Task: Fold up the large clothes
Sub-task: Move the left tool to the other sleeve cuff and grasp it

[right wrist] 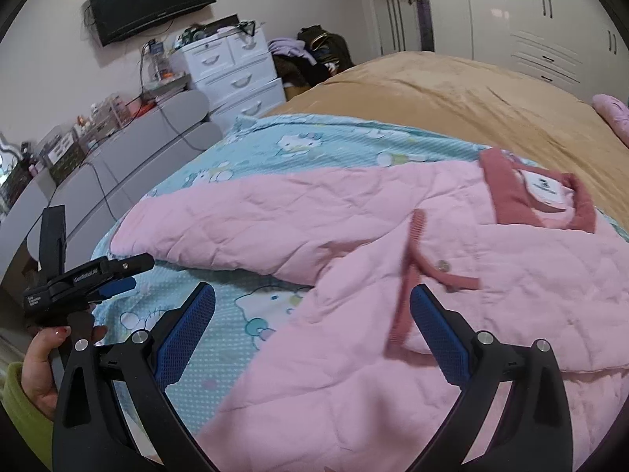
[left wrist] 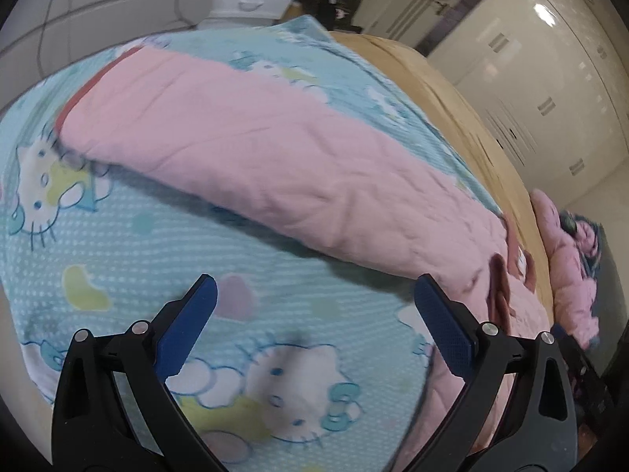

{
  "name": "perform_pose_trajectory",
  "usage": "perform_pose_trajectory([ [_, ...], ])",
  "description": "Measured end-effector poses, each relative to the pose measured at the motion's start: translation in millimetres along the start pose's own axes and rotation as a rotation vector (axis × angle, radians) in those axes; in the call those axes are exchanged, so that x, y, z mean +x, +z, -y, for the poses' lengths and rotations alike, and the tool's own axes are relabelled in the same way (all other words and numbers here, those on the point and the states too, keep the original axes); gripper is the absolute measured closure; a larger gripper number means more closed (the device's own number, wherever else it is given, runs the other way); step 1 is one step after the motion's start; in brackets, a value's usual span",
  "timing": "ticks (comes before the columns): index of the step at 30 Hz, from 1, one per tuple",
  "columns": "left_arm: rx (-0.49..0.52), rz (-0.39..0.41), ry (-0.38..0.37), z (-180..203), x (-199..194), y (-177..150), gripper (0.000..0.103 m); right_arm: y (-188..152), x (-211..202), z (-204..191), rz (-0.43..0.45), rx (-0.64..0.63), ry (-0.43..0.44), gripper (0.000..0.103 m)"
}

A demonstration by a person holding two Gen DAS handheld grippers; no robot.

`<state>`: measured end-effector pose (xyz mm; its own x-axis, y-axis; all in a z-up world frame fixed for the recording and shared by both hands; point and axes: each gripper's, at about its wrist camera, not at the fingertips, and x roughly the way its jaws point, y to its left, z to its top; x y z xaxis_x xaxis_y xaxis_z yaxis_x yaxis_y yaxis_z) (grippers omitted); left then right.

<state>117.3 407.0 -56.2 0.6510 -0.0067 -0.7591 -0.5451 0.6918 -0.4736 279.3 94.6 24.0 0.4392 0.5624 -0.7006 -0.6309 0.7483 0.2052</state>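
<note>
The left gripper [left wrist: 314, 295] and right gripper [right wrist: 312, 303] both hover spread wide, empty, over the pink jacket [right wrist: 393, 259] on the bed [right wrist: 452, 90].

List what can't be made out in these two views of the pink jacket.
- Jacket hem: right wrist view, cut off by the bottom edge and the right gripper.
- Collar label text: right wrist view, too small.
- Collar end: left wrist view, blurred, partly behind the left gripper.
</note>
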Motion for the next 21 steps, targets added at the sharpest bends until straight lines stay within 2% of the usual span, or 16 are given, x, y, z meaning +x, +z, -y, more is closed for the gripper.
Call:
perform_pose_trajectory([
  [6,-0.111,0.008,-0.027,-36,9,7,0.009,-6,16,-12,-0.034,-0.02,0.01,0.004],
  [11,-0.18,0.057,-0.085,-57,16,20,0.009,-15,23,-3,-0.058,-0.001,-0.004,0.004],
  [18,-0.312,0.112,-0.083,-80,26,50,0.009,-25,8,37,-0.051,0.055,-0.062,0.004],
  [21,-0.332,0.123,-0.059,-81,26,61,0.011,-29,-8,64,-0.035,0.097,-0.104,0.004],
])
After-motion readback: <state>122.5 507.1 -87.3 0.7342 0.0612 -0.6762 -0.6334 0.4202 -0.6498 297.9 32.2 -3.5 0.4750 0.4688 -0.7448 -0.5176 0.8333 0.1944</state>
